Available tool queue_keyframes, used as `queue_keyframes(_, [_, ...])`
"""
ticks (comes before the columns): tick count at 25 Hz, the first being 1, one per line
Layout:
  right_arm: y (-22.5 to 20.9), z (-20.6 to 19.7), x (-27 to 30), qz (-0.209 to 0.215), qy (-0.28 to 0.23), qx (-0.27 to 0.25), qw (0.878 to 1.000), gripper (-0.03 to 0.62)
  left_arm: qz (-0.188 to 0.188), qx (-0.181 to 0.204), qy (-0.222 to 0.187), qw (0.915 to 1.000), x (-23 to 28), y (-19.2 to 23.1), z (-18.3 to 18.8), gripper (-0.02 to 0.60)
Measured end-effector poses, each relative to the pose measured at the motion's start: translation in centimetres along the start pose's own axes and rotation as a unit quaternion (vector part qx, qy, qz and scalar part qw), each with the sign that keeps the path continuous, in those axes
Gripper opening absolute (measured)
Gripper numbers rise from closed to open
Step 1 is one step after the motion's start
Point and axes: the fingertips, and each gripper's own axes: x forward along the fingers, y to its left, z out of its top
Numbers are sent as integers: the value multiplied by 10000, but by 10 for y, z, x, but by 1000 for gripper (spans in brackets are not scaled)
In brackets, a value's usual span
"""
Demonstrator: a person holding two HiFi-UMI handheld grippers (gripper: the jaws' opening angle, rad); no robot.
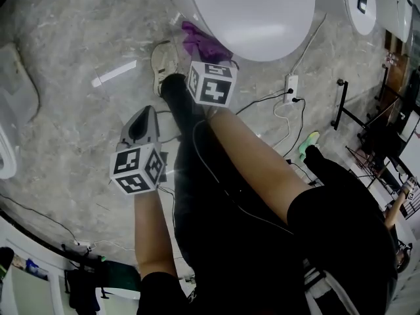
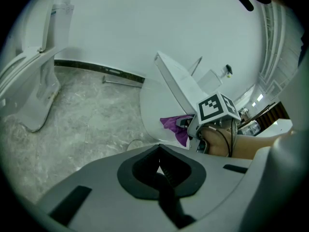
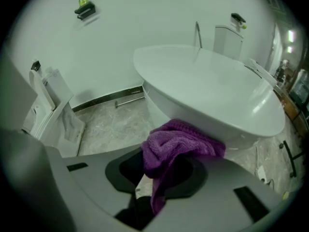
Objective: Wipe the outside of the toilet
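Observation:
The white toilet (image 1: 256, 8) fills the top of the head view, its lid closed (image 3: 207, 81). A purple cloth (image 3: 176, 144) is bunched between the jaws of my right gripper (image 3: 161, 173), which is shut on it. The cloth (image 1: 199, 40) is pressed against the lower outside of the bowl (image 3: 241, 139). The left gripper view also shows the cloth (image 2: 175, 124) against the bowl (image 2: 154, 110). My left gripper (image 1: 146, 117) hangs lower left, away from the toilet, over the floor. Its jaws are shut with nothing held (image 2: 159, 167).
Marble floor all round. Another white fixture (image 1: 12, 110) stands at the left. My shoe (image 1: 163, 63) is beside the bowl. A power strip (image 1: 291, 86) with cables lies to the right, with a black rack (image 1: 346, 104) and another person's foot (image 1: 308, 142) further right.

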Motion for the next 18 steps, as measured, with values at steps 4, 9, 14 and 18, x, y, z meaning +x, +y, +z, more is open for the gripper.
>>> queue_keyframes(4, [12,14,10,-105,-321,289,9990,82,-41,68,-30,10000,6,10,19,-3])
queue_keyframes(9, [25,31,25,-302,-383,752,9960,83,-76,191,86,9998,11,27,49,-3])
queue_keyframes(14, [41,50,44,-531,-265,1073,9925,87,-84,249,148,9995,19,54,94,-3])
queue_keyframes(18, [46,65,55,-712,-82,1274,9893,88,-111,233,201,9995,24,65,132,-3])
